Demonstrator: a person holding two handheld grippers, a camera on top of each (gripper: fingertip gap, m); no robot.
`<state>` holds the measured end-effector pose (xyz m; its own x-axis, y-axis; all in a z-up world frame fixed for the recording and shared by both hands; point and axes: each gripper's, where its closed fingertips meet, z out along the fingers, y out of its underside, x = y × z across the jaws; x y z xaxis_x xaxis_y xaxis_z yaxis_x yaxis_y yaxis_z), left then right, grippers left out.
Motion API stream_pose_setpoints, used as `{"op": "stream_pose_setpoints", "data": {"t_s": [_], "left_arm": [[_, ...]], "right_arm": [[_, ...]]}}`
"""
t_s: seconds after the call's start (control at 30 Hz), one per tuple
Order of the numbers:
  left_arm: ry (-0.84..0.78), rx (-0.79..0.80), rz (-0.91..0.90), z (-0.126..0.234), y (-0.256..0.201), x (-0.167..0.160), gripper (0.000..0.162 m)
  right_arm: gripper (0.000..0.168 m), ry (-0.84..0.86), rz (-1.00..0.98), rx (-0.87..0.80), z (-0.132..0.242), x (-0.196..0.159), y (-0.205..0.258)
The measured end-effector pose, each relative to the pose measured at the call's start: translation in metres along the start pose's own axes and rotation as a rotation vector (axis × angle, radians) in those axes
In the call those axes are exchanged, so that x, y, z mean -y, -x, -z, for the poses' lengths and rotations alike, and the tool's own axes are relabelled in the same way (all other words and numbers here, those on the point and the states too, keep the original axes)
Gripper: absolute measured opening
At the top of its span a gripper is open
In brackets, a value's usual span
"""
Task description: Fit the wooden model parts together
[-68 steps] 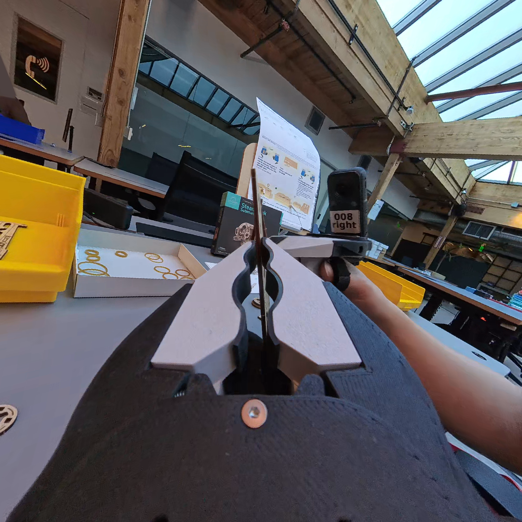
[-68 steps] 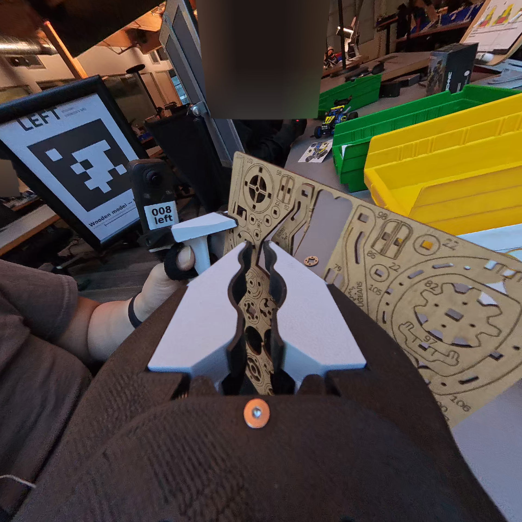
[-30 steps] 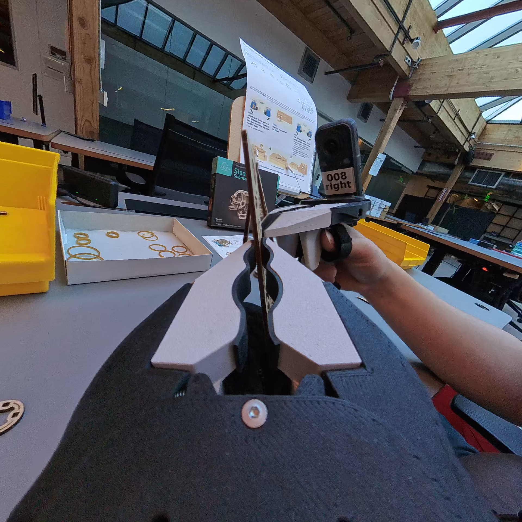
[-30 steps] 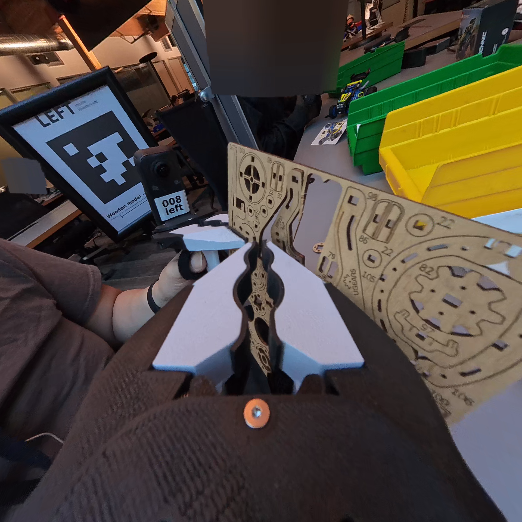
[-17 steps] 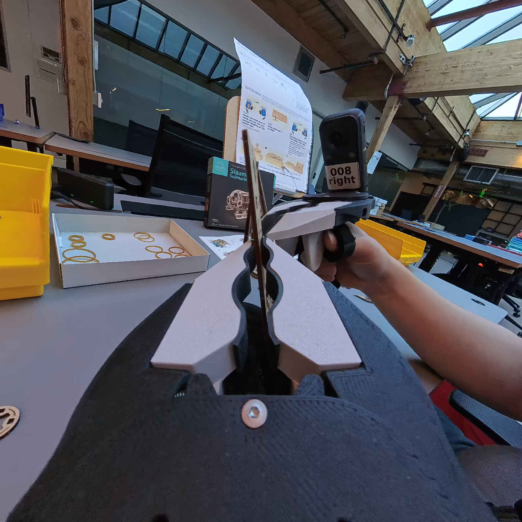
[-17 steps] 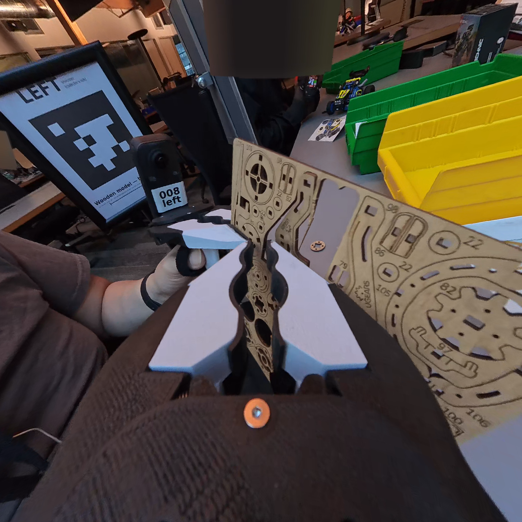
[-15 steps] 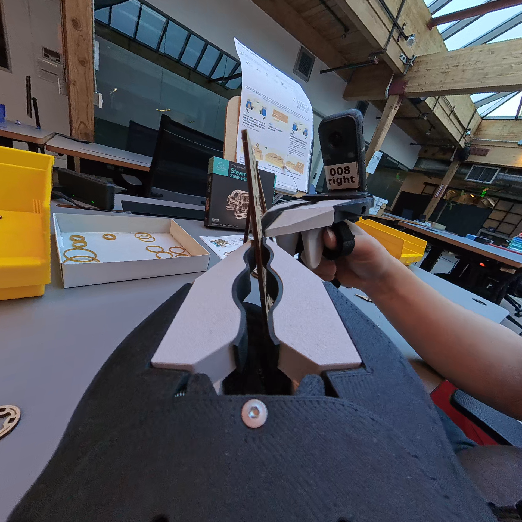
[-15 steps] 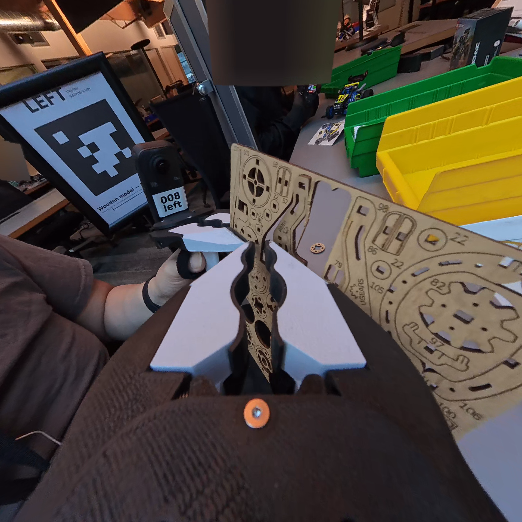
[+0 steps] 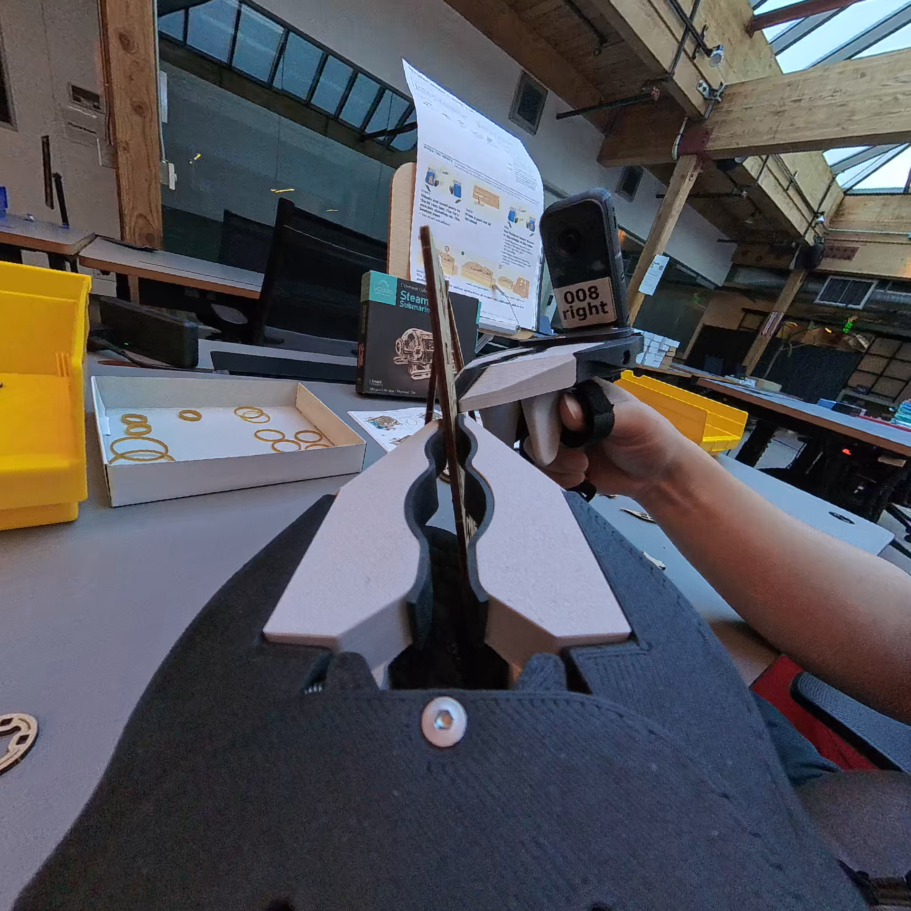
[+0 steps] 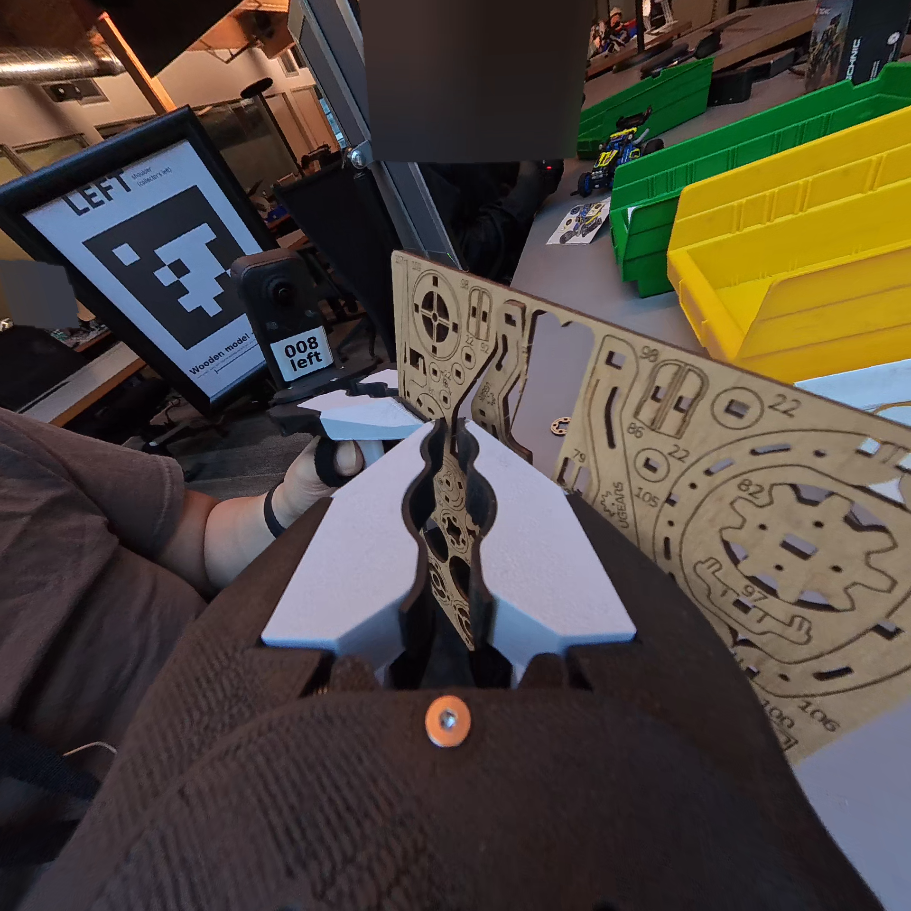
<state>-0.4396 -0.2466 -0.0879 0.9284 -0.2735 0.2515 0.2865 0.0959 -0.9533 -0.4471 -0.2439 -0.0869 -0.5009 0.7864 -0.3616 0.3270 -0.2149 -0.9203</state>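
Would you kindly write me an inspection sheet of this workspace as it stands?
Surface: grey table, mostly bare.
Job's things: wooden parts sheet held upright on edge; loose wooden piece at the table's near left.
Clutter: white tray of wooden rings, yellow bin, green bin, kit box.
Grippers: left gripper and right gripper both shut on the sheet.
Cables: nothing seen.
Surroundings: propped instruction sheet, framed marker sign.

The wooden sheet [image 10: 715, 483] is pale tan, laser-cut with dark brown outlines of gears, rings and slots. The right tongs [image 10: 451, 429] and left tongs [image 9: 446, 429] have pale grey fingers lined in black on ribbed dark bodies. The bench [image 9: 148, 567] is grey. Bins are yellow [image 10: 798, 276] and green [image 10: 690, 162]. A white tray [image 9: 222, 443] carries golden-tan rings [image 9: 140, 446].
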Motion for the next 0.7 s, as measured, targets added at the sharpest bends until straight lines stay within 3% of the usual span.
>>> {"op": "stream_pose_setpoints", "data": {"t_s": [0.7], "left_arm": [[0.001, 0.088, -0.065, 0.0019, 0.0014, -0.0052, 0.001]], "right_arm": [[0.003, 0.043, 0.092, -0.116, -0.0027, -0.0070, -0.0021]]}}
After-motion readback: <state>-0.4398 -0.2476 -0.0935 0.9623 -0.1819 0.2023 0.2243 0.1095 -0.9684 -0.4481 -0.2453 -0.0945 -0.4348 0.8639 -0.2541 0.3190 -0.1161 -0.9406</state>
